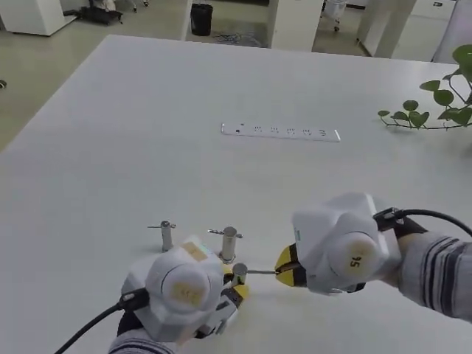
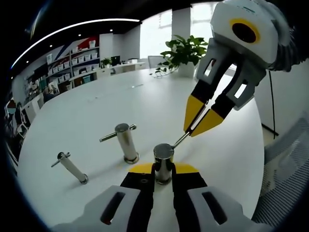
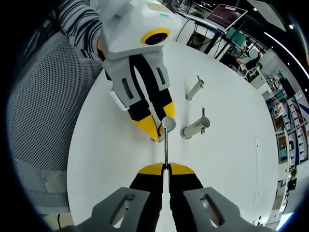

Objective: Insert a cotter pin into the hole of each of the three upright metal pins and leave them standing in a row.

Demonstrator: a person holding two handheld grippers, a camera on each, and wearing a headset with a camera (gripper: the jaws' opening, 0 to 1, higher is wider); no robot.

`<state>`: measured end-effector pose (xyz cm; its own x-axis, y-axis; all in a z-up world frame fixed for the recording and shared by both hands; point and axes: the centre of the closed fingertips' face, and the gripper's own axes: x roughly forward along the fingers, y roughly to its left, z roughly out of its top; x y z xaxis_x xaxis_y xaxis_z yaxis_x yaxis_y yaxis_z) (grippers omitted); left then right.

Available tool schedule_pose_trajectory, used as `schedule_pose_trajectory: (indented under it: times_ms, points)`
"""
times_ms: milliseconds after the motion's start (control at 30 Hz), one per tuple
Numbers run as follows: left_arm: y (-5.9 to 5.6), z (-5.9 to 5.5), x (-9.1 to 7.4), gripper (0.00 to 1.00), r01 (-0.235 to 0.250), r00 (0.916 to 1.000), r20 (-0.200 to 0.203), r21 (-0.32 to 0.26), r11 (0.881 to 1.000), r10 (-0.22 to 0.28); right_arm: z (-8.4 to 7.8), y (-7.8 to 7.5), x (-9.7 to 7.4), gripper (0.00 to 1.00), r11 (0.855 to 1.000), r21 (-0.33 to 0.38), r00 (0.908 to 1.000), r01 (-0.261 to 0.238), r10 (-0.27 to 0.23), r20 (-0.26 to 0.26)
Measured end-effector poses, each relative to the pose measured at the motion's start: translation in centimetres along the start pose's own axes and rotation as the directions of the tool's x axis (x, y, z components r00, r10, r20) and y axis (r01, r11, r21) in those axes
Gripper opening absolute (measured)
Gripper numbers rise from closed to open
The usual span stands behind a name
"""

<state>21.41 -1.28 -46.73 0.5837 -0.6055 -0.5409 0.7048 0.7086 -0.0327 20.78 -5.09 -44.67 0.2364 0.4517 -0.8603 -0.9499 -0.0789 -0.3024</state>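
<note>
Place: an open-plan office or lab room.
Worktop: large, white, rounded at the edge.
On the worktop: a white power strip and a leafy potted plant.
Beside the worktop: a grey mesh office chair.
Beyond the worktop: shelves stacked with boxes, a lit monitor, white cabinets and a dark bin on the floor.

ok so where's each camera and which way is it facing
Head view: on the person's head, facing forward and down at the table; left gripper, right gripper, striped sleeve show.
Left gripper view: on the left gripper, facing along its jaws shut on a metal pin; right gripper shows upper right.
Right gripper view: on the right gripper, facing along its held cotter pin toward the left gripper.
All three show that pin.
</note>
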Motion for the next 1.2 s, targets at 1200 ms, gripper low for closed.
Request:
schedule_pose_trajectory:
  times_ms: [1200]
  points:
    - [-0.1,-0.1,0.2,0.10,0.097,0.9953,-0.008,0.074,0.993,-0.096,-0.6,-0.7,0.6,0.00,1.000,-0.004,1.0000,-0.002,0.002,0.005]
